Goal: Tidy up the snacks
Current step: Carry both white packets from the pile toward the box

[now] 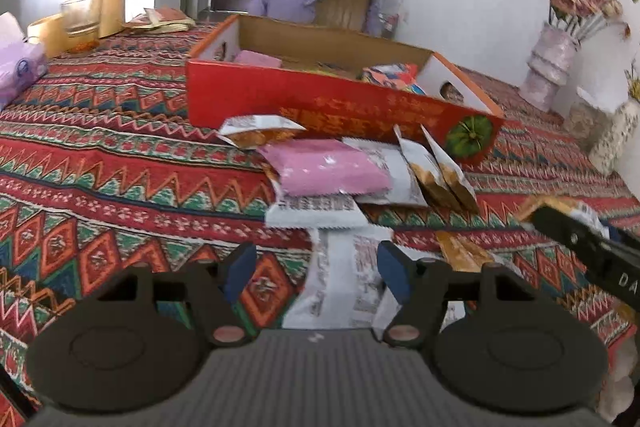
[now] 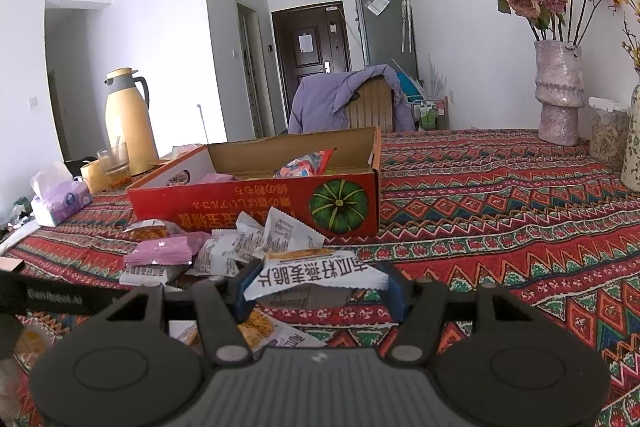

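An open red cardboard box point(image 1: 248, 95) with a pumpkin picture stands on the patterned tablecloth, holding a pink packet point(image 1: 258, 59) and a colourful bag point(image 1: 390, 73). In front of it lies a pile of snacks: a pink packet point(image 1: 328, 167) and several white ones. My left gripper point(image 1: 318, 273) is open over a white packet point(image 1: 340, 279) that lies flat between its blue pads without touching them. In the right wrist view, my right gripper point(image 2: 320, 291) is shut on a white packet with black lettering point(image 2: 316, 273), held above the cloth just short of the box point(image 2: 256, 203).
At the far left stand a yellow thermos point(image 2: 128, 123), a glass point(image 2: 114, 163) and a purple tissue pack point(image 2: 60, 203). Vases with dried roses point(image 2: 560, 91) and a jar point(image 2: 608, 131) line the right wall. A chair draped with a purple jacket point(image 2: 344, 103) is behind the box.
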Tool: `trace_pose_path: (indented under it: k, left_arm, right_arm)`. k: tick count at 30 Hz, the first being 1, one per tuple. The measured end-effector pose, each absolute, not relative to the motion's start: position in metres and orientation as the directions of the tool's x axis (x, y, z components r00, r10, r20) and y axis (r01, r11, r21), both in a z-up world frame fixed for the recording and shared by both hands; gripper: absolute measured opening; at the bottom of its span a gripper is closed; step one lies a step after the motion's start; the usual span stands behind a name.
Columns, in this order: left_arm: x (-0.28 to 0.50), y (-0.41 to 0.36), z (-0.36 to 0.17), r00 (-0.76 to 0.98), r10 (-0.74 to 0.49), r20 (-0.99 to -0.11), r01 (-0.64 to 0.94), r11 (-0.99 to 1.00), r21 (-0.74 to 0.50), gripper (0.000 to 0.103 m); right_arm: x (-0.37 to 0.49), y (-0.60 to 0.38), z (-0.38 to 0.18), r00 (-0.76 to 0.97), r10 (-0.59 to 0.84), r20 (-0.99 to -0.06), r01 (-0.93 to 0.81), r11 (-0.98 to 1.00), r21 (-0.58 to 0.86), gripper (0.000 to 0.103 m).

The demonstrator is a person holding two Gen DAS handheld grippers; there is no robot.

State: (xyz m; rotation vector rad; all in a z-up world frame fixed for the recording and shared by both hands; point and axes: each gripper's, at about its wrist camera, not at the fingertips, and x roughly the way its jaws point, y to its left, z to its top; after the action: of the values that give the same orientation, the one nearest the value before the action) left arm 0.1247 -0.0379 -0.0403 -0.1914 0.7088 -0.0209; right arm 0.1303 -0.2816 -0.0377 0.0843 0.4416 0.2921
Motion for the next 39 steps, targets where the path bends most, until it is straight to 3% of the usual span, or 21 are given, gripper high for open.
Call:
trace_pose_path:
  k: [5,16,17,18,19,33,39]
  left_arm:
    - [0.125,-0.045,-0.044,0.741,-0.098,-0.664,-0.007,0.988,-0.153,0.072]
    - [0.128,-0.065,-0.055,0.744,0.002,-0.668,-0.031,0.999,-0.032,0.073]
    - [0.128,-0.064,-0.055,0.743,0.009,-0.669,-0.037,0.999,-0.028,0.067]
    - [0.127,-0.062,-0.054,0.747,0.014,-0.665,-0.039,0.999,-0.023,0.052]
    - [0.126,-0.061,-0.054,0.749,0.009,-0.662,-0.032,0.999,-0.023,0.047]
    - [0.101,-0.053,-0.036,0.766,-0.113,-0.633,0.074,0.993,-0.087,0.043]
    - [0.085,-0.047,-0.017,0.798,-0.159,-0.582,0.107,0.987,-0.123,0.041]
  right_arm:
    - [0.131,-0.281,-0.038,0.862,0.297,-0.411,-0.26,0.955,0.144,0.061]
    - [0.128,-0.281,-0.038,0.861,0.298,-0.412,-0.263,0.954,0.142,0.061]
    - [0.128,-0.281,-0.038,0.861,0.298,-0.412,-0.263,0.954,0.141,0.061]
    - [0.128,-0.281,-0.038,0.861,0.297,-0.412,-0.262,0.955,0.141,0.061]
    - [0.128,-0.281,-0.038,0.861,0.297,-0.412,-0.262,0.955,0.14,0.061]
    - [0.121,-0.278,-0.031,0.867,0.289,-0.406,-0.262,0.957,0.122,0.061]
    - [0.118,-0.273,-0.025,0.873,0.288,-0.394,-0.267,0.958,0.108,0.061]
